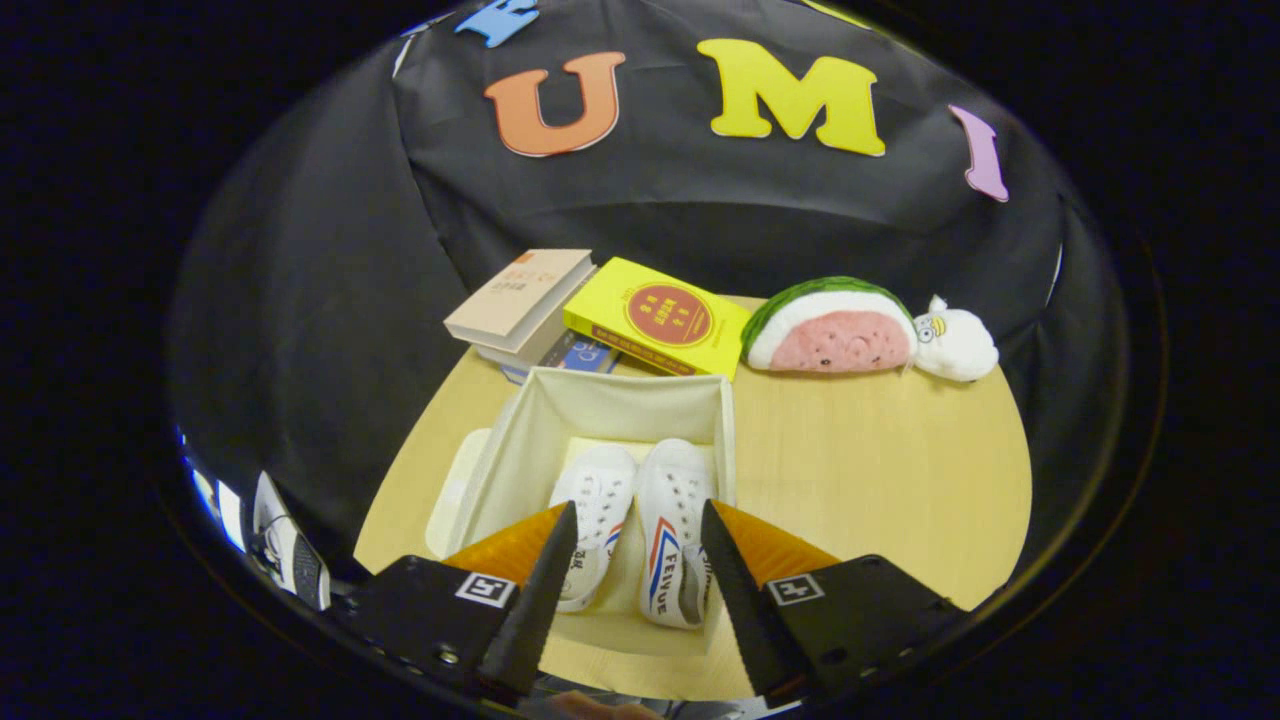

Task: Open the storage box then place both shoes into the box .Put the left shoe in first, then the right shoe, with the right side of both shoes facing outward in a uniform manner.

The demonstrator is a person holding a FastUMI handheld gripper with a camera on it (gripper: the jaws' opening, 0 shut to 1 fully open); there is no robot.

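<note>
At your nine o'clock, beside the left finger (535, 590), a cream lid (452, 490) lies flat on the pale wooden table (880, 480), touching the left wall of the storage box (625, 400). The box is open, a cream fabric bin standing just ahead of your fingers at twelve o'clock.

Inside it two white canvas shoes lie side by side, toes pointing away from you toward the far wall. The left-hand shoe (595, 515) has its heel partly hidden behind your left finger; a red and blue stripe and some small dark writing show on its side, too small to read. The right-hand shoe (672, 530) sits between your fingers, touching its partner, and its side carries a red and blue chevron with the brand "FEIYUE" in dark capitals.

Your gripper (640, 585) hangs above the near edge of the box with its fingers spread wide, pinching nothing; the right finger (740, 590) overlaps the right shoe's outer edge in the view, but you cannot tell whether it touches.

Beyond the box, at eleven o'clock, a tan book (520, 295) rests on top of a stack, with a blue cover (580, 355) peeking out beneath; its cover writing is too small to read. At twelve o'clock a yellow book (655, 318) leans against that stack, bearing a red round seal with unreadable characters. At one o'clock a watermelon-slice plush (835, 328) lies on the table, and at two o'clock a small white plush (955, 342) touches its right end.
</note>
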